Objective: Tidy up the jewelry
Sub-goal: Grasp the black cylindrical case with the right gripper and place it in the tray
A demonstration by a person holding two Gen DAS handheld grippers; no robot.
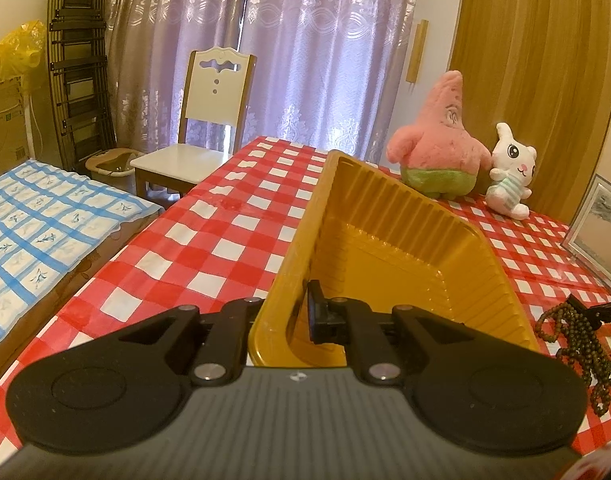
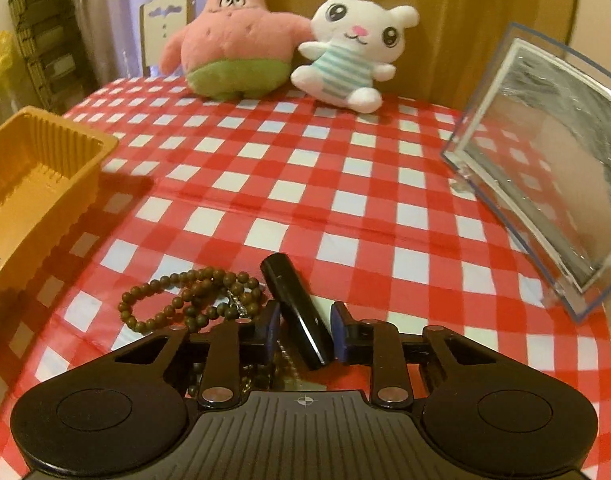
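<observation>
My left gripper (image 1: 299, 312) is shut on the near left wall of an empty yellow plastic tray (image 1: 389, 204), which it holds tilted over the red-checked tablecloth. Only its right finger (image 1: 316, 312) shows, inside the tray. In the right wrist view the same tray (image 2: 45, 152) is at the left. A string of dark brown beads (image 2: 193, 300) lies bunched on the cloth, partly under my right gripper (image 2: 305, 316). A black tube (image 2: 297, 312) lies slanted between that gripper's open fingers, with a sliver of gap at the right pad. The beads (image 1: 577, 340) also show at the left wrist view's right edge.
A pink star plush (image 2: 233, 48) and a white bunny plush (image 2: 353, 48) sit at the table's far side. A clear curved picture frame (image 2: 545, 160) stands at the right. Off the table's left are a white chair (image 1: 201, 120) and a blue-checked bed (image 1: 45, 232).
</observation>
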